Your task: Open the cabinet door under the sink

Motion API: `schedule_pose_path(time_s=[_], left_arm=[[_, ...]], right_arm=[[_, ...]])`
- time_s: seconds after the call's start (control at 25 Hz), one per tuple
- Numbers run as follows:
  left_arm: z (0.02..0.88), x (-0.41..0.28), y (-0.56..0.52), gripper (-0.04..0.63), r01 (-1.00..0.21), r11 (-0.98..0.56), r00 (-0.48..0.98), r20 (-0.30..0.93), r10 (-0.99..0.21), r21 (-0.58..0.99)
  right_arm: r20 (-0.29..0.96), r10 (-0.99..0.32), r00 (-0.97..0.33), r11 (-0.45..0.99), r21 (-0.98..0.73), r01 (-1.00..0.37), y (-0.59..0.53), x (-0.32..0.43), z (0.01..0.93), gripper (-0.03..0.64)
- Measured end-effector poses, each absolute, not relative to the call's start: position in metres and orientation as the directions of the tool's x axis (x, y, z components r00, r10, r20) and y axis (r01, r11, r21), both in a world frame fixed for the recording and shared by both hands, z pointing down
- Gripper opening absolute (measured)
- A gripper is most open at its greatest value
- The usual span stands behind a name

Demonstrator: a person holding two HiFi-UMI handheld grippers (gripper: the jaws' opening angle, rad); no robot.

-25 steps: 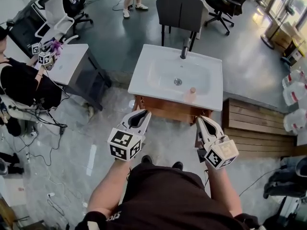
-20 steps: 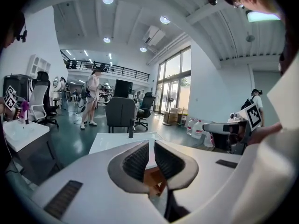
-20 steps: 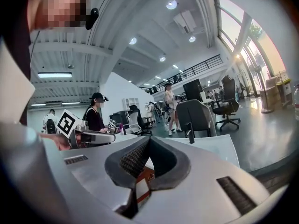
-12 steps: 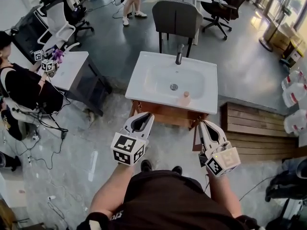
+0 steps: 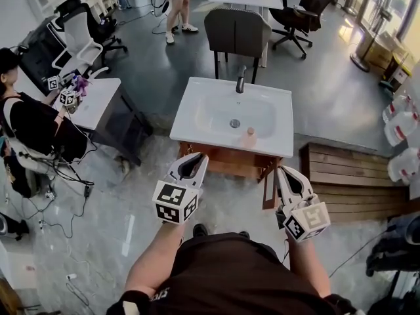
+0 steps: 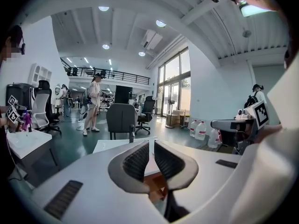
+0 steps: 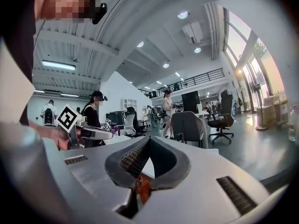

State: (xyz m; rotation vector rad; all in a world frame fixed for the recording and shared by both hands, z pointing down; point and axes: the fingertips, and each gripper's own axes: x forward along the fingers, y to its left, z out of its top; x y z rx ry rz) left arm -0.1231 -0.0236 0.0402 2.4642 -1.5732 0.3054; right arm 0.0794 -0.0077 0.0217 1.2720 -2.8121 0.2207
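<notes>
While the left tool (image 5: 194, 157) and right tool (image 5: 283, 170) hang in front of the sink unit, neither grips anything.

Left tool: jaws parted by a narrow slit with nothing between them. It's aimed at the cabinet (image 5: 220, 157) front, left of centre. It's near the wood, can't tell if touching. Brown wood shows through the slit in the left gripper view.

Right tool: jaws clenched, tips meeting, empty. It sits just right of the door (image 5: 268, 190).

Door: brown wood, at the cabinet's right end, swung outward, edge-on to the head view. Can't tell whether it touches the right tool.

Cabinet: wood, directly under the white sink (image 5: 191, 122).
- Small peach bottle (image 5: 249, 137) stands on the sink's front rim, right of centre.
- Dark faucet (image 5: 240, 80) at the back edge, centre.

Right of the unit there's a slatted wooden platform (image 5: 341, 174) on the floor, with water jugs (image 5: 398, 127) past it.

Left of the unit there's a white bench (image 5: 98, 97) with marker cubes (image 5: 65, 90) at its far corner. A seated person (image 5: 29, 120) in black is beside it.

Behind the sink: grey chair (image 5: 236, 25), back toward the sink. Further off: office chairs, another bench, a standing person (image 5: 177, 2).
</notes>
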Motion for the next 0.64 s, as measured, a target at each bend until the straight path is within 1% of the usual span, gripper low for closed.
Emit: schedule_pose_path(time_s=[0.28, 0.64], left_arm=[[0.041, -0.122, -0.020, 0.048, -0.906, -0.420, 0.418, 0.282, -0.863, 0.058], [0.045, -0.129, -0.013, 0.048, -0.907, -0.417, 0.414, 0.292, -0.862, 0.054]], right_arm=[[0.077, -0.759, -0.646, 0.639, -0.102, -0.763, -0.003, 0.076, 0.004, 0.011], [0.115, -0.714, -0.691, 0.681, -0.116, -0.723, 0.005, 0.063, 0.029, 0.011]])
